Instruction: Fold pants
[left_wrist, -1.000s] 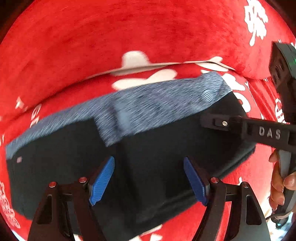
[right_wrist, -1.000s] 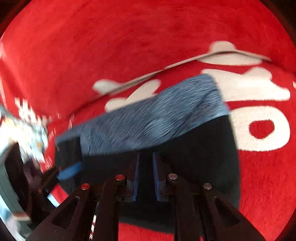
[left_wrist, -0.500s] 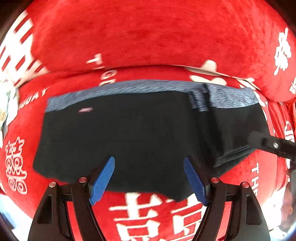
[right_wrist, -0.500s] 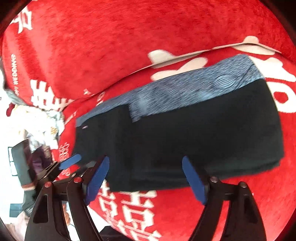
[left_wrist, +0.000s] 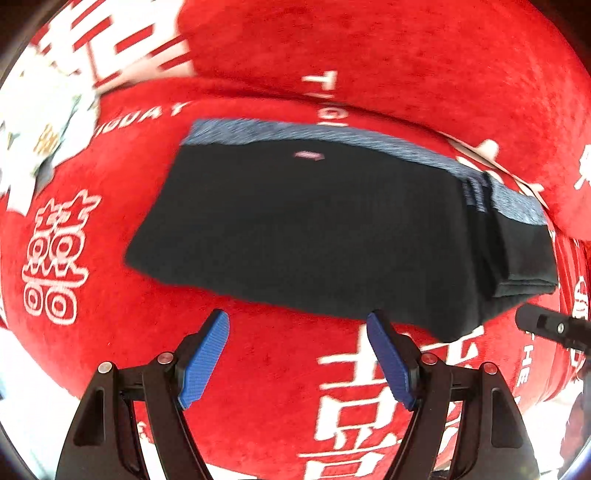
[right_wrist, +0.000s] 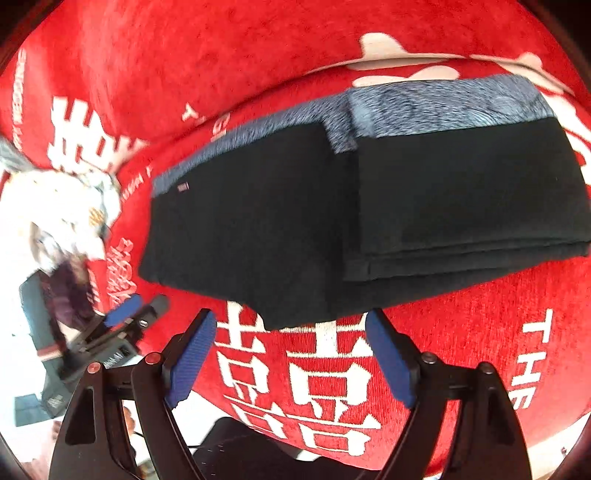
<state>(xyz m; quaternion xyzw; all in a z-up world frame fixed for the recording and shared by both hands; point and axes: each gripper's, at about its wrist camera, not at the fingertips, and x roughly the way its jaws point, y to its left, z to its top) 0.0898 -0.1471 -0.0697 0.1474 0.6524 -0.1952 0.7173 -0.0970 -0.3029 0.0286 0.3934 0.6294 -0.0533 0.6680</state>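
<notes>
The black pants (left_wrist: 314, 229) with a blue-grey heathered waistband lie folded in layers on a red plush cover; they also show in the right wrist view (right_wrist: 369, 206). My left gripper (left_wrist: 298, 328) is open and empty, just short of the pants' near edge. My right gripper (right_wrist: 291, 328) is open and empty, at the pants' near corner. The right gripper's tip (left_wrist: 546, 325) shows at the right edge of the left wrist view, and the left gripper (right_wrist: 125, 314) shows at the left of the right wrist view.
The red cover (left_wrist: 277, 369) has white characters and lettering, with a raised red backrest (left_wrist: 369, 48) behind the pants. A white patterned cloth (right_wrist: 62, 206) lies at the left. The cover's front edge (right_wrist: 332, 454) drops off near the grippers.
The right gripper has opened, letting go of the pants. Both grippers have drawn back toward the front edge, so the whole folded pants are in view.
</notes>
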